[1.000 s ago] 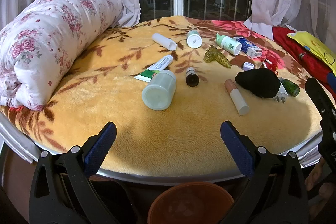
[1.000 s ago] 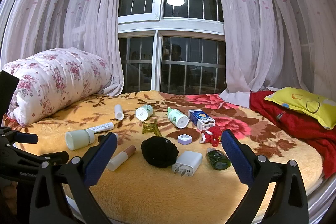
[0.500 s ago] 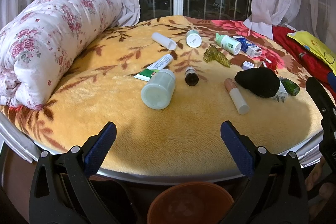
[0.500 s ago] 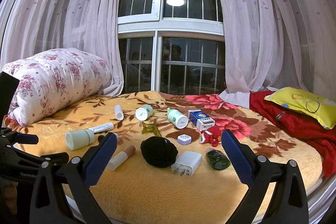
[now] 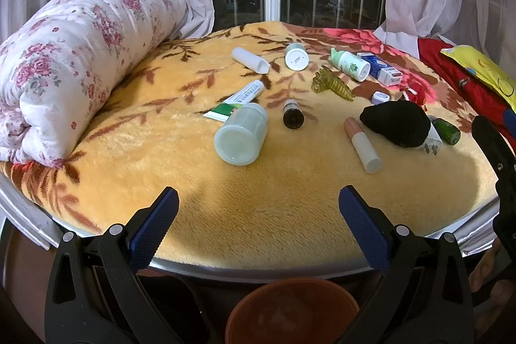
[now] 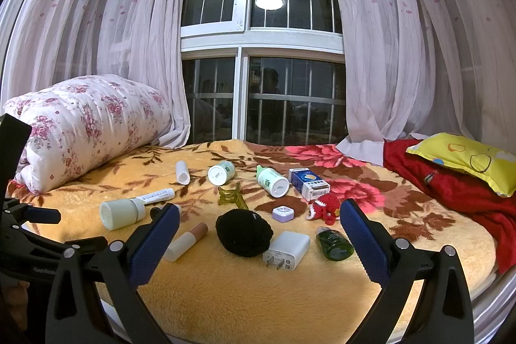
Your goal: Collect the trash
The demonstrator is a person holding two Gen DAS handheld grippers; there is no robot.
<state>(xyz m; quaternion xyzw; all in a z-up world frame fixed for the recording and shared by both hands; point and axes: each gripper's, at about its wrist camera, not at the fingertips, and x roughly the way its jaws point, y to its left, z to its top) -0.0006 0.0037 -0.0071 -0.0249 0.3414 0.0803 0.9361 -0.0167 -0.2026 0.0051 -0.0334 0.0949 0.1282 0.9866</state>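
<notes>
Several small items lie on the orange floral blanket (image 5: 290, 202): a pale jar (image 5: 242, 134) (image 6: 121, 213), a toothpaste tube (image 5: 238, 99), a dark vial (image 5: 292, 117), a peach-and-white tube (image 5: 362, 144) (image 6: 185, 242), a black cloth lump (image 5: 396, 124) (image 6: 243, 232), a white charger (image 6: 287, 253), a green bottle (image 6: 333, 244) and a blue-white box (image 6: 309, 184). My left gripper (image 5: 258, 224) hangs open over the blanket's near edge, holding nothing. My right gripper (image 6: 259, 242) is open and empty too, near the front right of the bed. A brown bin (image 5: 292, 311) stands below the left gripper.
A rolled floral quilt (image 5: 80, 60) fills the left side. Red cloth (image 6: 451, 192) and a yellow pillow (image 6: 467, 163) lie at the right. Window and curtains (image 6: 419, 54) close off the back. A hand (image 5: 487, 279) shows at the lower right of the left wrist view.
The left wrist view has shifted very slightly toward the bed. Both grippers stay open and no item has moved.
</notes>
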